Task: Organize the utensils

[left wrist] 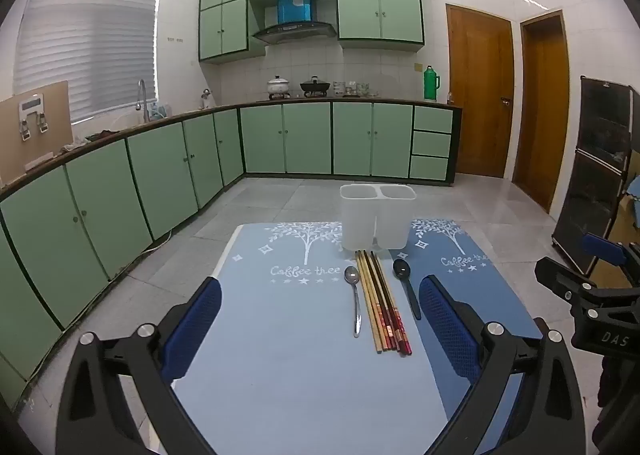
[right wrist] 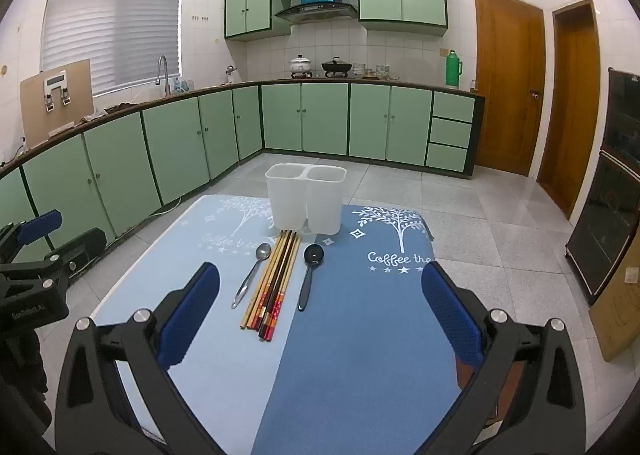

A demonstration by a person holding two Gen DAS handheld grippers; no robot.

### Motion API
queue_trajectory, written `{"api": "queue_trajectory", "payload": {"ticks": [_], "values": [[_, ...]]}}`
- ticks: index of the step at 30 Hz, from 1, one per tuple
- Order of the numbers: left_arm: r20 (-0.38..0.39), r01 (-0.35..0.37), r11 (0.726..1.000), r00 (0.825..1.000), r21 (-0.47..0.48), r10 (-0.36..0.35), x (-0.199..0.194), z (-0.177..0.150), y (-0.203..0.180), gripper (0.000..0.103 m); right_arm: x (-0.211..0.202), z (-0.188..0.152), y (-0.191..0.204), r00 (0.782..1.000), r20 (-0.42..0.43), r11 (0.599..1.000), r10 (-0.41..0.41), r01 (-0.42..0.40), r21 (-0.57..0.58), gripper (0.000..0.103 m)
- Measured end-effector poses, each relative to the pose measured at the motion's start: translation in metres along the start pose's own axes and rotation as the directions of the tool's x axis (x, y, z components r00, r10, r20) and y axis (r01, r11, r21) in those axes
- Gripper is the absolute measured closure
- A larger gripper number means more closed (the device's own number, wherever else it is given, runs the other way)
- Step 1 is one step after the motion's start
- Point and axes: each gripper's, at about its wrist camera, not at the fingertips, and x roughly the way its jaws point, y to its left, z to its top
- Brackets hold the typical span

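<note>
A white two-compartment utensil holder (left wrist: 377, 215) (right wrist: 306, 197) stands empty at the far end of the blue mats. In front of it lie a metal spoon (left wrist: 354, 297) (right wrist: 251, 273), a bundle of several chopsticks (left wrist: 382, 303) (right wrist: 274, 283) and a black spoon (left wrist: 407, 287) (right wrist: 309, 273), side by side. My left gripper (left wrist: 320, 331) is open and empty, above the near part of the light blue mat. My right gripper (right wrist: 320, 315) is open and empty, above the mats, short of the utensils. The right gripper's body shows at the right edge of the left wrist view (left wrist: 592, 295).
The table carries a light blue mat (left wrist: 280, 335) (right wrist: 192, 255) and a dark blue mat (left wrist: 460, 267) (right wrist: 360, 335). Green kitchen cabinets (left wrist: 160, 175) run along the left and back. A dark cabinet (right wrist: 616, 195) stands on the right. Tiled floor surrounds the table.
</note>
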Motion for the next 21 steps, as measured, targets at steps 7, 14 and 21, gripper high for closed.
{"api": "queue_trajectory", "payload": {"ticks": [7,14,21], "values": [[-0.004,0.000,1.000,1.000,-0.014,0.000,0.0019,0.0057,0.0059,0.006,-0.0001,0.0001,0.0012,1.000,0.000,1.000,-0.002,0.002,0.001,0.005],[0.009,-0.006,1.000,1.000,0.006,0.006,-0.0012,-0.0008,0.0002,0.006,0.0010,-0.0006,-0.0003,1.000,0.001,1.000,0.002,-0.002,0.003,0.005],[0.012,-0.002,1.000,1.000,0.003,0.002,-0.0024,-0.0018,0.0020,0.006,0.0037,-0.0007,-0.0011,1.000,0.000,1.000,0.001,-0.001,0.008,0.005]]}}
